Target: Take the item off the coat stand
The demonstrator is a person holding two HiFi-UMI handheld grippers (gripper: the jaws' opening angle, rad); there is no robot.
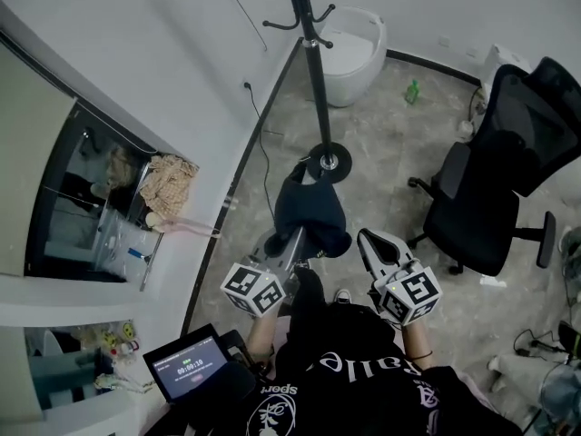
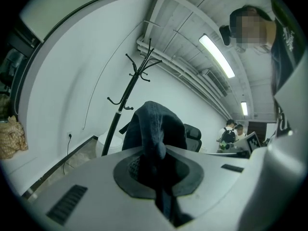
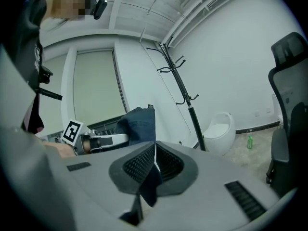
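A dark blue denim item [image 1: 310,210], a soft cap or small garment, hangs off the coat stand and is pinched in my left gripper [image 1: 294,243], which is shut on it. In the left gripper view the cloth [image 2: 156,129] bulges up between the closed pads of my left gripper [image 2: 155,154]. The black coat stand [image 1: 314,71] rises just behind it, its round base [image 1: 329,163] on the floor and its hooks bare. My right gripper [image 1: 374,246] is held beside the item, to its right, shut with nothing in it. The right gripper [image 3: 154,154] looks towards the stand [image 3: 181,88] and the item [image 3: 138,125].
A white round bin [image 1: 355,47] stands by the wall behind the stand, a green bottle [image 1: 413,91] near it. A black office chair [image 1: 495,180] is at the right. A glass-fronted cabinet [image 1: 83,198] and a timer tablet [image 1: 189,363] are at the left. People [image 2: 226,134] stand far off.
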